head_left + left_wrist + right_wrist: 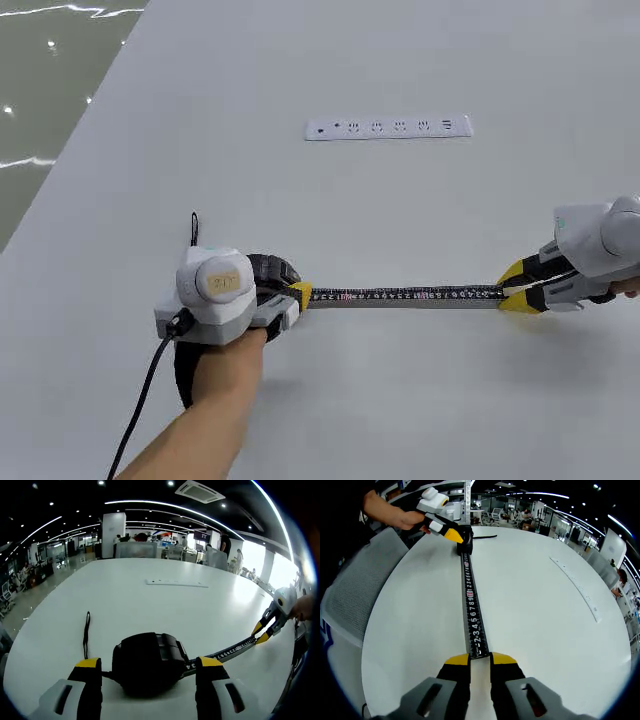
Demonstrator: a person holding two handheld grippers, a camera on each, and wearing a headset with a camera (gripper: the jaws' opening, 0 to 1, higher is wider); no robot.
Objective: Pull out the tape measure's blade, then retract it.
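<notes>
The left tongs [149, 662] sit narrow around the black tape measure [272, 270], pinning its case to the desk [400, 400] so it can't slide w/ the pull. The right tongs [480, 659], at 3 o'clock of the case, are nipped on the blade [471, 605] end, prob. at the hook, which is hidden. Blade runs flat and straight btwn them, partly out. Its numerals read 1–9 from the right tongs' end, then a red mark; no brand legible. The strap [194, 228] trails toward 12 o'clock; a power strip [388, 127] lies well apart, further that way.
</notes>
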